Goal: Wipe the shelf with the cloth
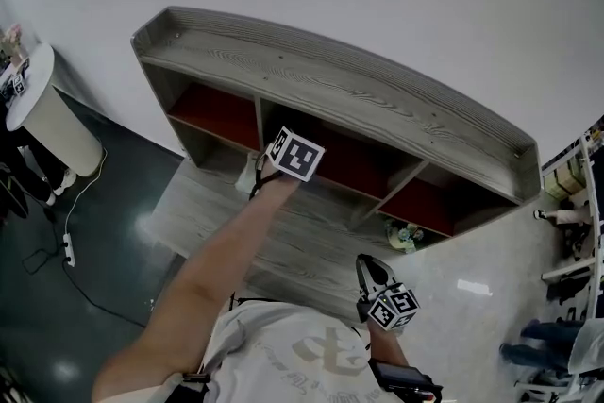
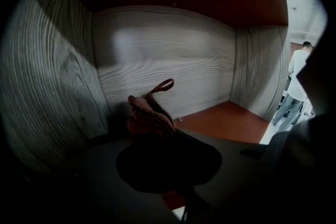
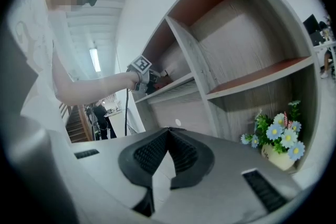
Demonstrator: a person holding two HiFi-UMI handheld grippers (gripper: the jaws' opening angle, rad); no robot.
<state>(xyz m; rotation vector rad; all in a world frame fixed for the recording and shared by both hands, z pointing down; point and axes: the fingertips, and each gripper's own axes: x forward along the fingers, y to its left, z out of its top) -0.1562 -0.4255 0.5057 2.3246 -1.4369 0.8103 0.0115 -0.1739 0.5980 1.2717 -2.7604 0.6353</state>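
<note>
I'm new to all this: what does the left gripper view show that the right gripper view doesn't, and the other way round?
Only the left gripper view: one compartment's inside up close, with a reddish-brown cloth pinched in the left gripper. Only the right gripper view: the right gripper, jaws together and empty, a pot of blue flowers in a lower compartment, and the person's arm reaching into the shelf. Both: the grey wood-grain shelf with red-brown boards.

We see the rust-brown knitted cloth (image 2: 151, 115), bunched with its loop up, pinched at our left gripper (image 2: 160, 136) jaw tips. The grey wood-grain shelf (image 2: 168, 55) has its back panel just ahead of them.
</note>
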